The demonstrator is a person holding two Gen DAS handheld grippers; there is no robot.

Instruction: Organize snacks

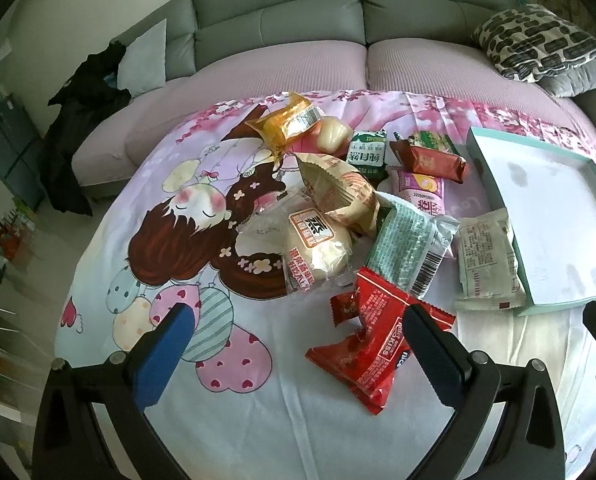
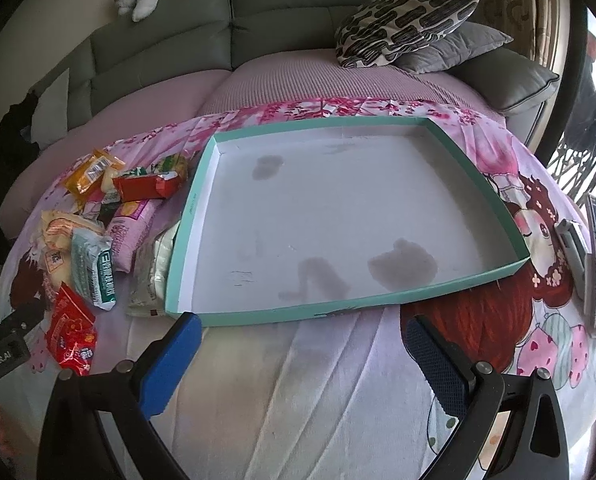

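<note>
My left gripper [image 1: 298, 340] hovered, jaws apart, near the red packet [image 1: 378, 344], my right gripper [image 2: 302, 344] likewise spread before the empty tray [image 2: 193, 200], awaiting snacks.

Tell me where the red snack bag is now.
In the left wrist view, the red snack bag lies nearest the left gripper, in front of the snack pile.

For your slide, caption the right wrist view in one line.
Open right gripper faces an empty teal tray; snack packets piled beside it.

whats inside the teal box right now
No snacks. The teal box holds only its bare white floor with a few dark stains. The whole floor shows in the right wrist view. The snack pile sits outside it.
</note>
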